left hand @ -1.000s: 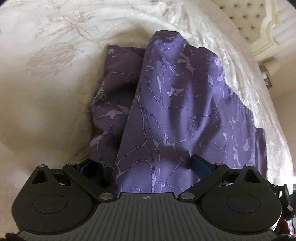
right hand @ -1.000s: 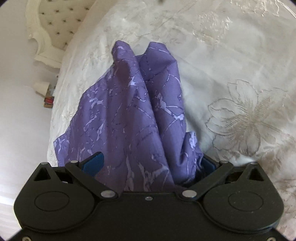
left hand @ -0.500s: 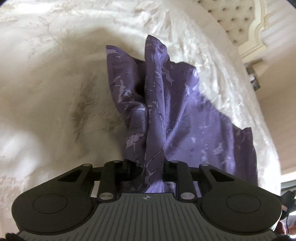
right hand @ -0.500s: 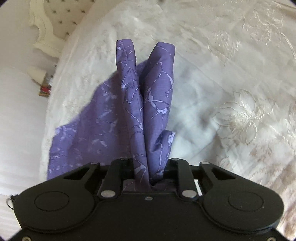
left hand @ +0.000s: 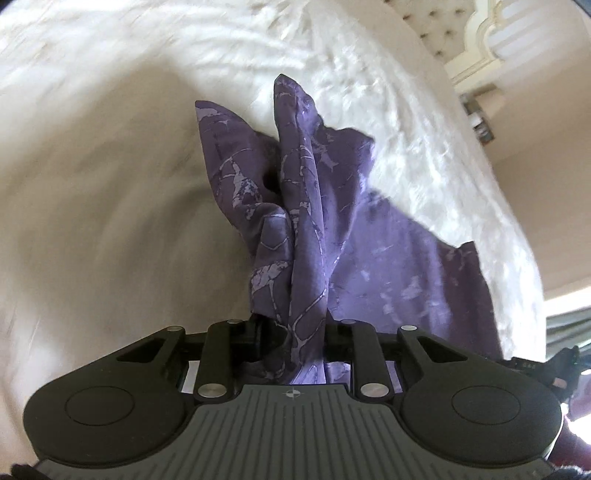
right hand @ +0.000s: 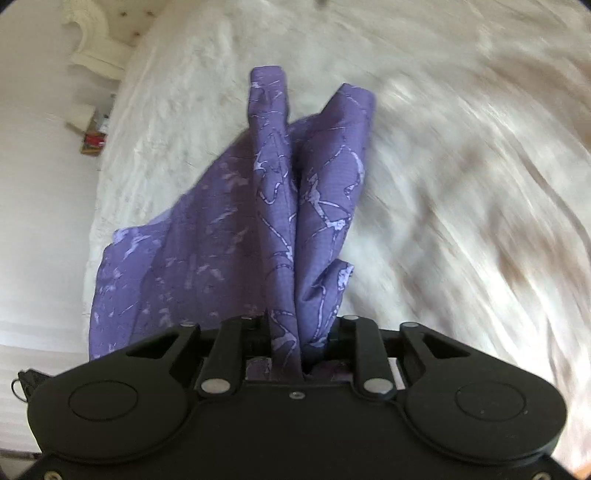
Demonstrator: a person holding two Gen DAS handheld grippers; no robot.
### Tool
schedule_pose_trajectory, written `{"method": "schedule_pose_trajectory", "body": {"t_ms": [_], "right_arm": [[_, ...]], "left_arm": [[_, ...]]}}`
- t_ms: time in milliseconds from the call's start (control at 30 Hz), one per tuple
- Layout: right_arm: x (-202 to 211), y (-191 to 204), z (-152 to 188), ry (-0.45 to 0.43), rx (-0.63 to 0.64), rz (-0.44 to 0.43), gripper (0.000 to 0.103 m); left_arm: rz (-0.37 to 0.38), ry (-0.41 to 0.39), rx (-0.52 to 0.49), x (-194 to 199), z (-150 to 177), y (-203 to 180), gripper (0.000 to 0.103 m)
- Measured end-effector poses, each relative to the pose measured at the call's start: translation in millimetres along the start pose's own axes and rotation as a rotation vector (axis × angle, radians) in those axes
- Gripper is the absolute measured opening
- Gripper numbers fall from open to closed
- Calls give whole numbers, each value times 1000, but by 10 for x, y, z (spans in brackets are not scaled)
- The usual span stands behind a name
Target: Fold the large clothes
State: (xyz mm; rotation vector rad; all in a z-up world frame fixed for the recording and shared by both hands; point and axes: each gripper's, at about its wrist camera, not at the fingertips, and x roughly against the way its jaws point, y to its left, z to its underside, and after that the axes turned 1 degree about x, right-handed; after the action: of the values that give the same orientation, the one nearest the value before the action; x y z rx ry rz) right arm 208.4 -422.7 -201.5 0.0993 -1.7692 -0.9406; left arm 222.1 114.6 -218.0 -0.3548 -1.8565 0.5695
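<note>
Tightly bunched, the silky purple garment (left hand: pixel 306 236) drapes in folds.

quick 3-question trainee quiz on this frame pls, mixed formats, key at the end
1. True or false: the purple garment is bunched between the jaws of both the left gripper and the right gripper.
2. Multiple choice: what does the garment trail down onto? A) a wooden floor B) a cream embroidered bedspread C) a metal rack
3. Fill in: past the far edge of the bed, the left wrist view shows a tufted ____.

Key: 1 true; 2 B; 3 headboard
</note>
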Motion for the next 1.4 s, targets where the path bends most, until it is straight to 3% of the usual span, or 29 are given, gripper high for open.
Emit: {"method": "schedule_pose_trajectory", "body": {"t_ms": [67,167,267,400,600,733,867,967,1067,1200,1400], "right_arm": [[-14,-82,80,-12,-11,68,50],[-88,-141,130,-64,14,203,63],[-120,-106,172,-116,53,281,72],[-85,84,252,-172,174,387,73],[90,446,326,-335,291,488,76],[196,773,383,-406,442,432,76],[-78,1110,395,-349,581,339,76],[-364,1305,412,-288,633,283,76],[-574,1465,439,-241,676,253,76],[-740,1621,527,-184,738,220,76],[-987,1863,601,-126,819,169,76]], "left_arm": [[-55,15,20,-76,86,151,35],[-167,2,0,-226,151,344,49],[-168,-32,-2,-256,139,420,52],[-213,-98,-74,-114,168,300,52],[-329,-211,-297,221,200,-187,51],[-313,-284,-440,266,144,-601,52],[-211,-236,-491,-93,0,-876,52],[-179,-186,-516,-476,-122,-989,52],[-166,-169,-453,-742,-278,-838,52],[-239,-125,-280,-1009,-595,-425,54],[-232,-107,-304,-1113,-709,-336,55]]}}
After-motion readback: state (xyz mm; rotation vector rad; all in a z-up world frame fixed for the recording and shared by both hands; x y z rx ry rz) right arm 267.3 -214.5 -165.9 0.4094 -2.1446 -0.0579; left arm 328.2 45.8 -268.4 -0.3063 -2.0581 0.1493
